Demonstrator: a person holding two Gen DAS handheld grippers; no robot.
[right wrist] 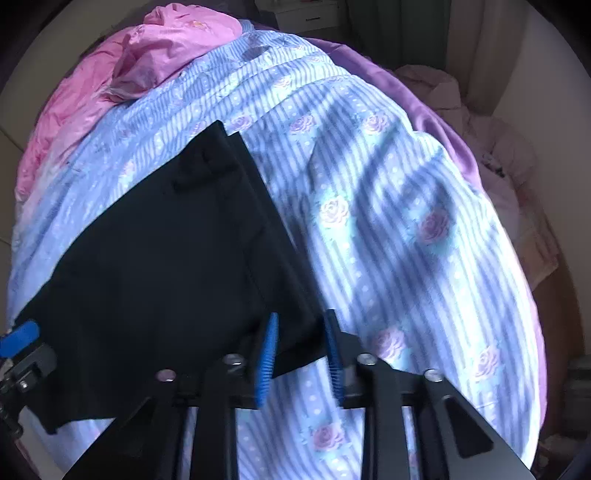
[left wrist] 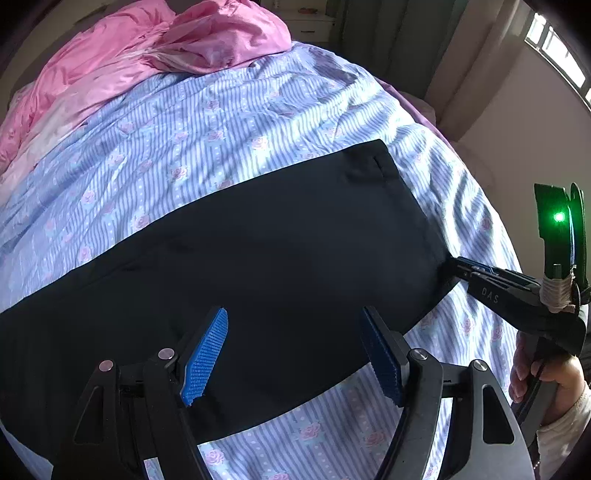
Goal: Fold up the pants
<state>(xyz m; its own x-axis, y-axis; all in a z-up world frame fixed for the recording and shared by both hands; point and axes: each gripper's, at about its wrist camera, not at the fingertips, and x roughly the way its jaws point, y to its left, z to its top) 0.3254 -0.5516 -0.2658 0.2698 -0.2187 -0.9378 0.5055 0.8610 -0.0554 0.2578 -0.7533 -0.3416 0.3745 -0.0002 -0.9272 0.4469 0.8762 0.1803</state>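
Observation:
Black pants (left wrist: 258, 240) lie flat across a striped, rose-printed bed sheet (left wrist: 184, 129). My left gripper (left wrist: 293, 314) hovers over their near edge, open, blue pads wide apart and nothing pinched. In the left wrist view my right gripper (left wrist: 452, 264) comes in from the right, its fingers pinched on the pants' right-hand corner. The right wrist view is blurred and shows that corner of the pants (right wrist: 166, 240) lying between the blue pads of the right gripper (right wrist: 302, 317). A blue pad of the left gripper (right wrist: 18, 336) shows at the far left edge.
A crumpled pink quilt (left wrist: 147, 48) is heaped at the far end of the bed. A purple cloth (right wrist: 424, 110) hangs along the right side, with a pale heap of laundry (right wrist: 498, 155) beyond it. A hand (left wrist: 554, 373) grips the right gripper's handle. White drawers (right wrist: 306, 14) stand behind the bed.

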